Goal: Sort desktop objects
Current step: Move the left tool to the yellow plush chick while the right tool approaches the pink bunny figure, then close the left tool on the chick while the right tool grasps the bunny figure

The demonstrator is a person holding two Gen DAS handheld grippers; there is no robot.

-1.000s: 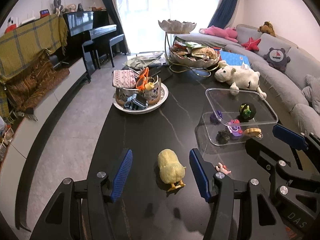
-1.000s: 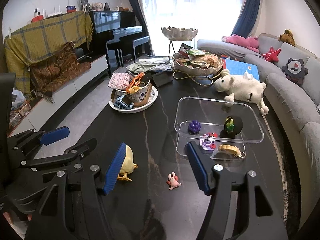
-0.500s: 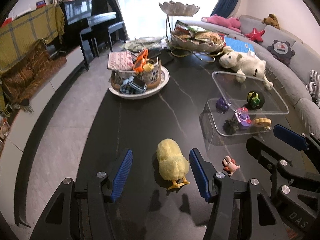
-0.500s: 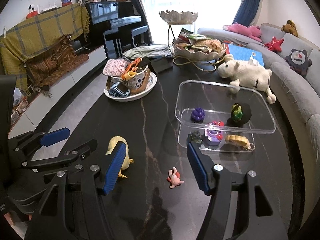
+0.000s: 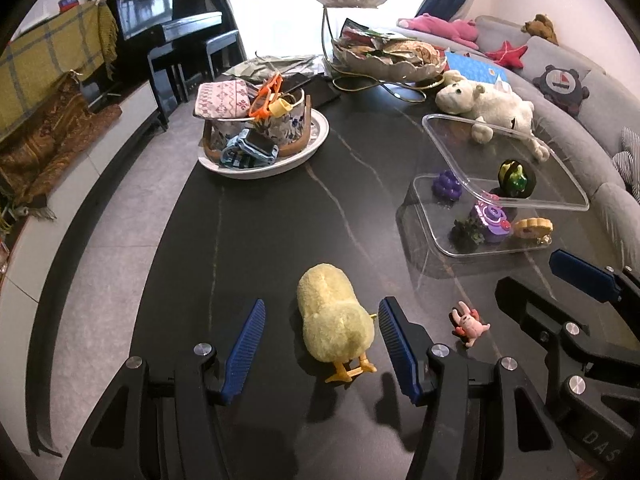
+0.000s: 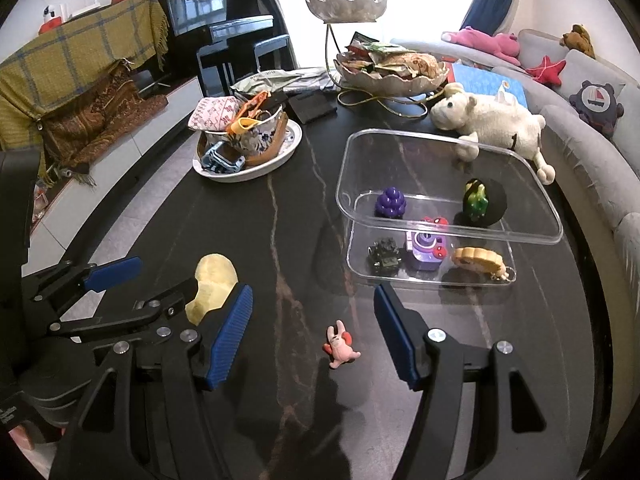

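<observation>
A yellow plush chick point(image 5: 335, 317) lies on the black table between the open fingers of my left gripper point(image 5: 320, 346), not pinched. Part of the chick point(image 6: 212, 285) shows behind that gripper in the right wrist view. A small pink rabbit figure point(image 6: 340, 345) lies on the table between the spread fingers of my right gripper point(image 6: 313, 335), which is open and empty. The rabbit point(image 5: 469, 323) sits right of the left gripper. A clear plastic box point(image 6: 448, 240) holds several small toys, its lid resting askew on top.
A white plate point(image 5: 308, 151) with a basket of oddments stands at the far left. A white plush sheep point(image 6: 492, 122) lies behind the box, and a tiered snack stand point(image 6: 384, 68) at the table's far end. A sofa runs along the right.
Both grippers have moved forward and lower over the table. The chick now lies deeper between the left fingers, and the rabbit sits closer between the right fingers.
</observation>
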